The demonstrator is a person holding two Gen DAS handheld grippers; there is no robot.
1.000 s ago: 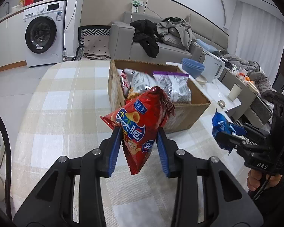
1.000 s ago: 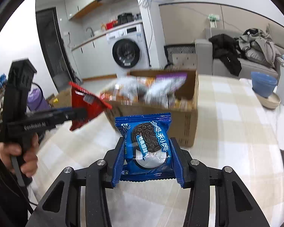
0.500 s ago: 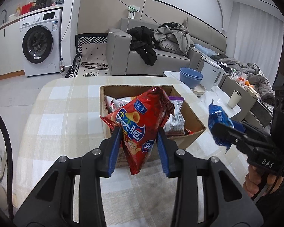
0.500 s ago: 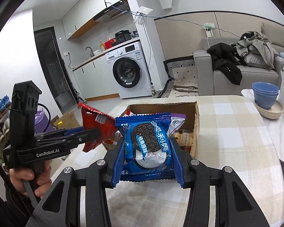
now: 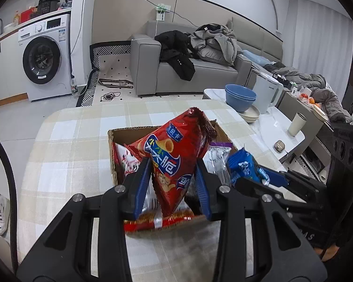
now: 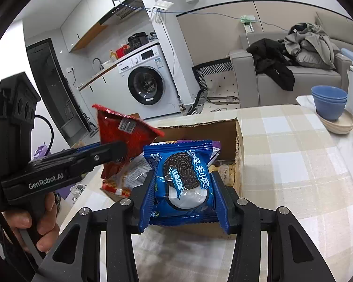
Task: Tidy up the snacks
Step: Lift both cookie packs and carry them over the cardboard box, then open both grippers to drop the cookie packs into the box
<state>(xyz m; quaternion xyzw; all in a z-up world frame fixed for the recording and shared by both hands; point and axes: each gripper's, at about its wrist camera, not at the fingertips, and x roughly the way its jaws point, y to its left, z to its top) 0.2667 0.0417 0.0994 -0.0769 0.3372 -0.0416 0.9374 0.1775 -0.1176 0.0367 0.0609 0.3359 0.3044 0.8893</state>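
Observation:
My left gripper [image 5: 174,188] is shut on a red chip bag [image 5: 174,159], held above the near end of an open cardboard box [image 5: 110,150] on the checked table. The box holds several snack packs. My right gripper [image 6: 183,188] is shut on a blue Oreo cookie pack [image 6: 186,178], also over the box [image 6: 238,141]. In the left wrist view the right gripper with the blue pack [image 5: 247,166] hangs just right of the red bag. In the right wrist view the left gripper holds the red bag [image 6: 122,131] to the left, above the box's left side.
Stacked blue bowls [image 5: 240,96], a white kettle [image 5: 268,94], a cup [image 5: 296,124] and a small round item [image 5: 280,145] stand on the white side table right of the checked table [image 5: 66,155]. A person's hand [image 6: 35,225] grips the left tool. A sofa and a washing machine stand behind.
Both grippers have moved forward and up with their packs, and now hang over the box instead of in front of it. Both grips are unchanged.

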